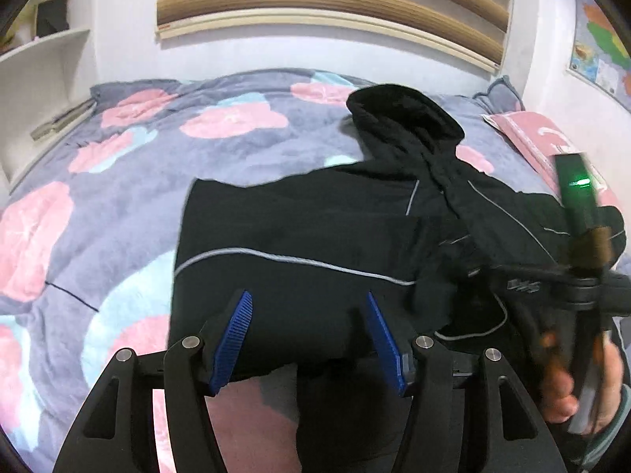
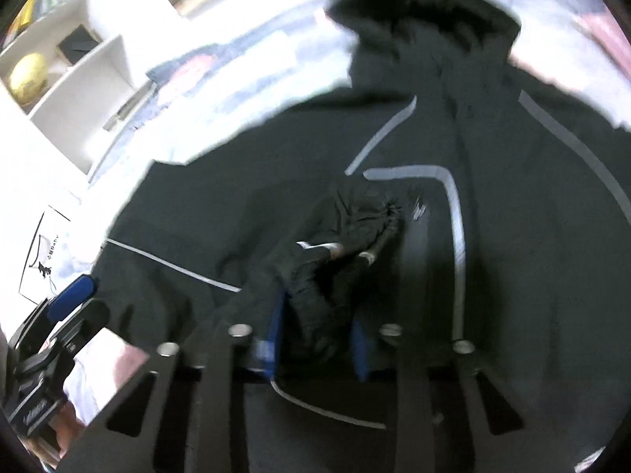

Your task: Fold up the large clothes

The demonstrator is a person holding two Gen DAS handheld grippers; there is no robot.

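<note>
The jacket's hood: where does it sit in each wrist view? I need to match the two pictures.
Left wrist view: the hood lies upper right of centre, on the floral blanket, beyond the jacket body.
Right wrist view: the hood fills the top centre, blurred, above the jacket's grey piping.
Shared landmark: the white shelf unit at the left edge of both views.
</note>
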